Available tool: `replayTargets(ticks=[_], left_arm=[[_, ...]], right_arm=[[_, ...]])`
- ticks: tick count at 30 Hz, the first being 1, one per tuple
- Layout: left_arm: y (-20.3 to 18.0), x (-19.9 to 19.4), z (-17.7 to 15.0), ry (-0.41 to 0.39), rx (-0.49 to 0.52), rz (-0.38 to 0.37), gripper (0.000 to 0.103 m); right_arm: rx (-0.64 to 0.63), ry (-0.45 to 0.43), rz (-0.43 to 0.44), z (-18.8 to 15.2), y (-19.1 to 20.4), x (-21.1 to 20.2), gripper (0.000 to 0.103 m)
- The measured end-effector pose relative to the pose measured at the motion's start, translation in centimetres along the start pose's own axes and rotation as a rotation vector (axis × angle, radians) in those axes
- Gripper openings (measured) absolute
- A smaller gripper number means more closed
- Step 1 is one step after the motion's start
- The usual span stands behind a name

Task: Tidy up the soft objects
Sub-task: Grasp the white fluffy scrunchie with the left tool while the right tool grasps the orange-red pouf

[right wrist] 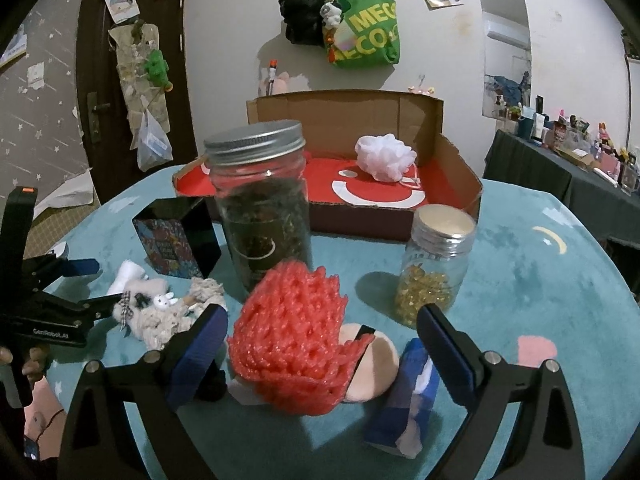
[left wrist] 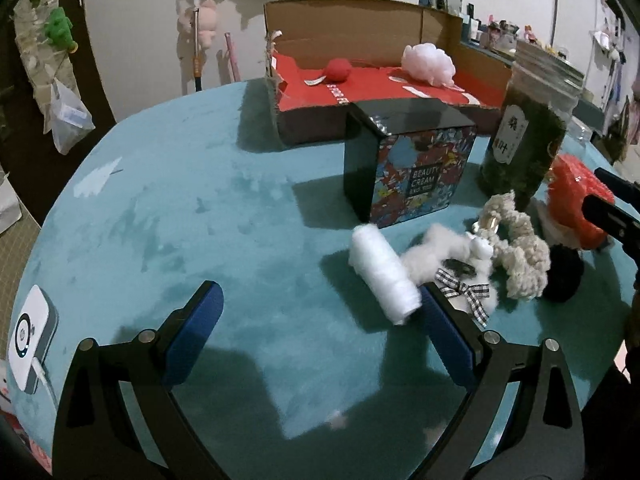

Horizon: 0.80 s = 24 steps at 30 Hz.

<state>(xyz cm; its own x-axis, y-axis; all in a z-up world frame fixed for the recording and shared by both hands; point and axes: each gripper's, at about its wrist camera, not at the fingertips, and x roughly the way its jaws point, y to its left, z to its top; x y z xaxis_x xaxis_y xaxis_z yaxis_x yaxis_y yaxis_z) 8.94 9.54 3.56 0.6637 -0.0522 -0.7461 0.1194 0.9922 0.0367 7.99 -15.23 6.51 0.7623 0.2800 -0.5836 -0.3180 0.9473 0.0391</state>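
Note:
In the left wrist view my left gripper (left wrist: 320,320) hovers open over the teal tablecloth. A white cotton roll (left wrist: 384,280) lies just beside its right finger. Right of the roll sit a white plush with a checked bow (left wrist: 452,268), a beige rope knot (left wrist: 520,256) and a black pom-pom (left wrist: 564,272). My right gripper (right wrist: 320,344) is open, with a red mesh sponge (right wrist: 292,336) between its fingers on the table. A cardboard box with red lining (right wrist: 452,184) stands at the back, holding a white bath puff (right wrist: 384,158) and a red ball (left wrist: 338,70).
A tall jar of dark leaves (right wrist: 260,204) and a patterned cream box (left wrist: 408,164) stand between the soft things and the cardboard box. A small jar of yellow beads (right wrist: 436,264), a beige round pad (right wrist: 376,364) and a blue packet (right wrist: 404,396) sit near the right gripper.

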Motion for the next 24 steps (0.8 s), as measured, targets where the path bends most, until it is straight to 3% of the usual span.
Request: replayTargets(ticks=[4,7,9,10,11,12,17,24], left_arm=[[-0.2,0.6,0.1,0.016,-0.003,-0.002,0.095],[-0.4,0.4,0.2,0.007,-0.008,-0.015,0.080],[-0.7,0.5,0.2,0.008,-0.001,-0.032,0.054],[-0.9,0.6,0.2,0.011,0.000,-0.044,0.047],[-1.0,0.6,0.1,0.010,-0.004,-0.065,0.029],[-1.2,0.4,0.0,-0.003,-0.006,-0.076,0.020],[-0.9,-0.3,0.2,-0.018,-0.047,-0.107,0.016],[-1.9,-3.2,1.0,-0.088,-0.022,-0.108,0.016]], right_arm=[[-0.024,-0.001,0.001,-0.1,0.5,0.0,0.087],[-0.027,-0.005,0.007,-0.2,0.6,0.0,0.084],[-0.027,-0.004,0.012,-0.3,0.6,0.0,0.075],[-0.028,0.000,0.025,-0.3,0.6,0.1,0.069],[-0.029,0.011,0.049,-0.4,0.7,0.2,0.047],[-0.032,0.028,0.067,-0.5,0.8,0.4,0.043],[-0.091,-0.050,0.037,-0.5,1.8,-1.3,0.038],[-0.042,-0.083,0.051,0.6,0.4,-2.8,0.038]])
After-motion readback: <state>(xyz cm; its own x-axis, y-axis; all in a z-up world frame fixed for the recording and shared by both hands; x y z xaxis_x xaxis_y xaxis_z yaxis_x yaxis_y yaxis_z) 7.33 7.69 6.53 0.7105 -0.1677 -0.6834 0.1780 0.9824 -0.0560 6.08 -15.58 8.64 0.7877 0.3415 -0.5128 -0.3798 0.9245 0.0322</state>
